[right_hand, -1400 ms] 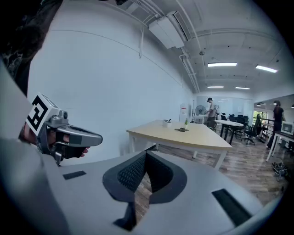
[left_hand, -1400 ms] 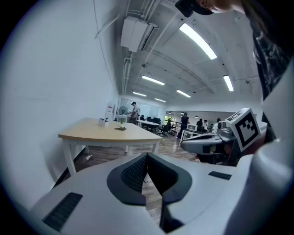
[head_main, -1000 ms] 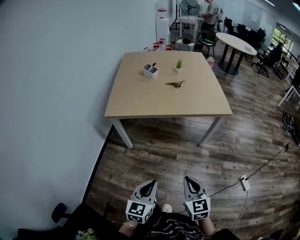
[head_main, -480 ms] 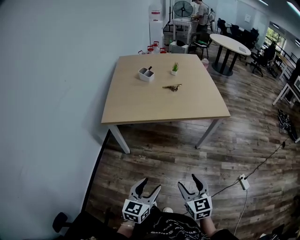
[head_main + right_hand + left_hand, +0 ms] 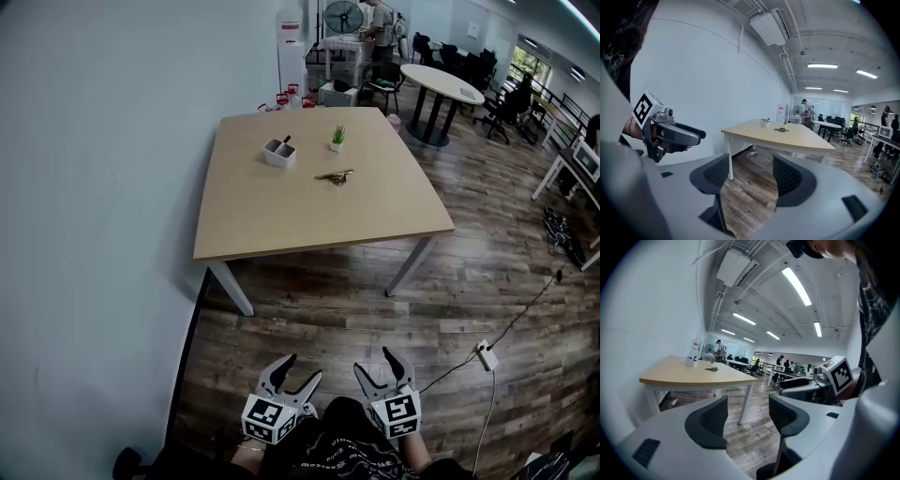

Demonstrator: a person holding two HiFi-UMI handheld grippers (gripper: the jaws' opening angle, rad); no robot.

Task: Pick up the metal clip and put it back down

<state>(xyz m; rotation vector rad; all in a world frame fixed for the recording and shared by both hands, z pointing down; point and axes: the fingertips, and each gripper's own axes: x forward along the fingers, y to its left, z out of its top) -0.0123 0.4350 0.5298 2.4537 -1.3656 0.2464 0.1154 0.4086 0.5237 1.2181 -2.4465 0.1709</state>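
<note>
Pale wall (image 5: pixel 103 187), wood-plank floor (image 5: pixel 328 300), round table (image 5: pixel 441 82) behind, ceiling strip lights (image 5: pixel 797 286)

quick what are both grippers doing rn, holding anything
Left gripper: open, jaws have just been opening, nothing between them.
Right gripper: open, jaws have just been opening, nothing between them.

The metal clip (image 5: pixel 334 175) is too small in the head view to show more than a thin brass-coloured streak on the table (image 5: pixel 281 225); in both gripper views it is a mere speck. The dark item standing in the white holder (image 5: pixel 278 152) cannot be identified. The table's far legs are hidden under its top, and its far edge partly hides the red items (image 5: pixel 284 97) behind it. The bottom edge cuts off the person's torso (image 5: pixel 328 455). The far end of the cable (image 5: pixel 525 312) cannot be made out, and the distant people are too small to describe
</note>
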